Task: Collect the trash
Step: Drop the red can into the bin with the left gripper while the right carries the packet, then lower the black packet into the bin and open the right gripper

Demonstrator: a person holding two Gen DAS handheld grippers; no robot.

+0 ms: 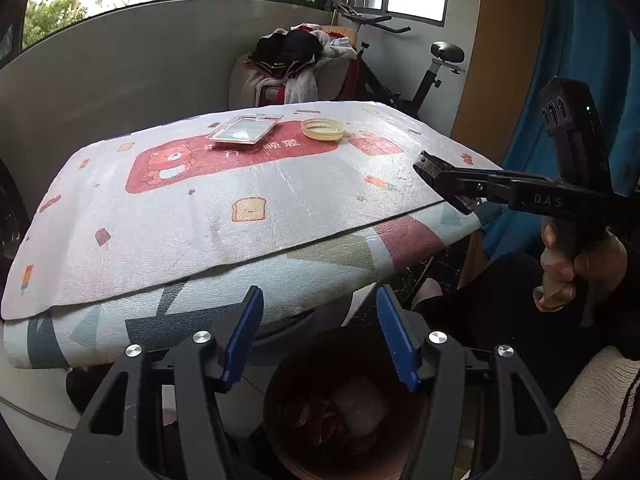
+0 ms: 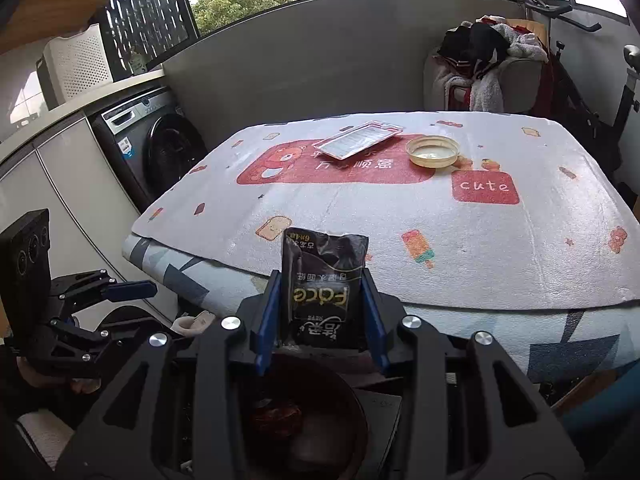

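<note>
**Bin below, two pieces left above**

Daylight from the barred windows falls on a tabletop [image 2: 460, 240] under a bear-print cloth, with a washing machine [image 2: 160, 148] to one side; a dark round bin [image 1: 344, 408] sits just beneath the near edge, already holding crumpled reddish scraps and a pale lump, so some trash looks collected. Left tool [image 1: 320, 336] hangs over that bin with its blue jaws apart and nothing between them; right tool [image 2: 322, 316] is clamped on one black tissue packet [image 2: 324, 280], held upright above the bin rim and not yet let go. On the cloth at the far side lie one clear plastic tray [image 2: 358, 140] and one yellowish round lid [image 2: 433, 151], just beside each other and untouched. By my count: one piece in hand, two still to fetch; I judge the task about midway.
</note>
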